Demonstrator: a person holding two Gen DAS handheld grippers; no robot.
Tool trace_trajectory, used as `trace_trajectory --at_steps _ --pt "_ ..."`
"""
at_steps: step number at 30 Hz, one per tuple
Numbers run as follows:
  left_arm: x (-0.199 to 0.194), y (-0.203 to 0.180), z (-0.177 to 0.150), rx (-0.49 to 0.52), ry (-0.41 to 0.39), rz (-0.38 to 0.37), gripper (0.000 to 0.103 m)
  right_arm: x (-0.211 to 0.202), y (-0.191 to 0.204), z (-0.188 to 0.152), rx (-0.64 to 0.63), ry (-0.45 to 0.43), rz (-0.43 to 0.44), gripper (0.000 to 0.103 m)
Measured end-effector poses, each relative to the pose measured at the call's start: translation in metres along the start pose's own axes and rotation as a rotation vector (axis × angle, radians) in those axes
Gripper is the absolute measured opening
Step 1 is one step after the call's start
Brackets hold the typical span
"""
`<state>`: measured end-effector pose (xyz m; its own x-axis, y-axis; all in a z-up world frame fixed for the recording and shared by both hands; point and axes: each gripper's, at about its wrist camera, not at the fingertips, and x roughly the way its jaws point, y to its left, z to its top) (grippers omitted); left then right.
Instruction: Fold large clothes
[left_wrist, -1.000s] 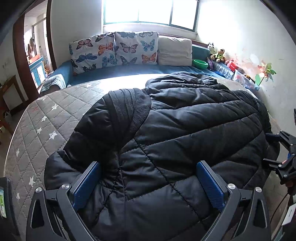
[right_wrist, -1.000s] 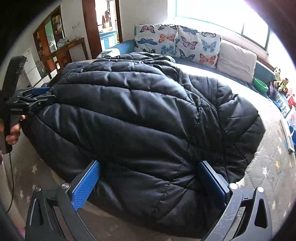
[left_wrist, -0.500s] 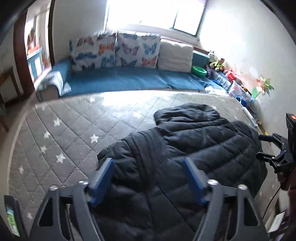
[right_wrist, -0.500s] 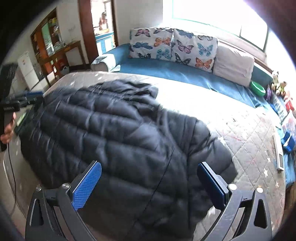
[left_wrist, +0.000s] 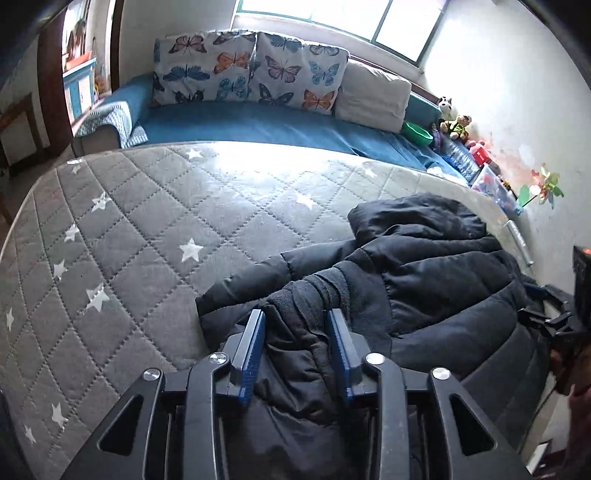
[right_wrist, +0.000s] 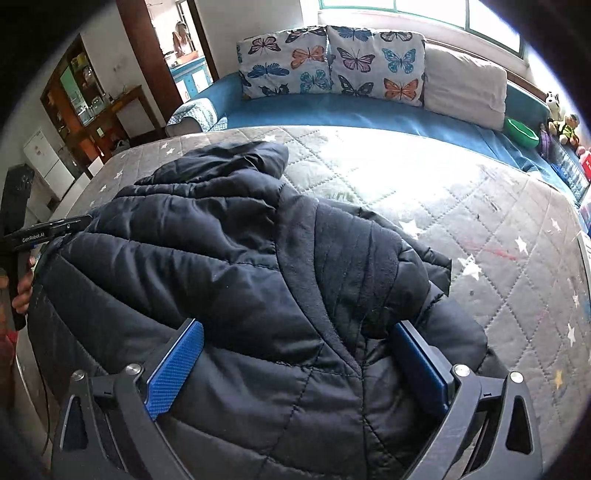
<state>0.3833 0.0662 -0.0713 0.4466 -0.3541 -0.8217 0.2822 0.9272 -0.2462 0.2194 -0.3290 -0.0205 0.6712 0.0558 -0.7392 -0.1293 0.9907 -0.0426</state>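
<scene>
On mattress | left tongs pinching black jacket | right tongs spread over jacket

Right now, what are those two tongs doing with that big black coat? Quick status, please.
Left tongs pinched shut on the black puffer jacket, bunched fabric between the pads. Right tongs wide open, straddling it. Jacket heaped on the star-quilted mattress, not folded. Nothing in the way.
</scene>
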Motion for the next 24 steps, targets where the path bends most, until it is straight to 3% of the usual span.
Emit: trace_trajectory --at_steps 5,7,9,13,20,24 --pt "-0.015 0.0 -0.003 -0.022 -0.02 0.018 0.05 -0.018 0.003 -0.002 0.001 -0.045 -0.018 0.103" --pt "-0.035 -0.002 -0.006 -0.027 -0.056 0.024 0.073 -0.026 0.002 0.001 0.011 -0.068 -0.024 0.103" --pt "-0.057 -0.001 -0.011 -0.028 -0.096 0.025 0.087 -0.043 0.001 -0.002 0.02 -0.094 -0.018 0.103" --pt "-0.098 -0.005 -0.031 -0.021 -0.144 0.028 0.098 -0.074 -0.007 -0.014 0.048 -0.126 -0.016 0.103" --pt "-0.143 -0.01 -0.083 0.019 -0.169 0.104 0.103 -0.079 -0.019 -0.038 0.08 -0.089 -0.034 0.103" --pt "-0.152 -0.017 -0.11 0.06 -0.18 0.188 0.103 -0.073 -0.023 -0.049 0.125 -0.069 -0.008 0.103"
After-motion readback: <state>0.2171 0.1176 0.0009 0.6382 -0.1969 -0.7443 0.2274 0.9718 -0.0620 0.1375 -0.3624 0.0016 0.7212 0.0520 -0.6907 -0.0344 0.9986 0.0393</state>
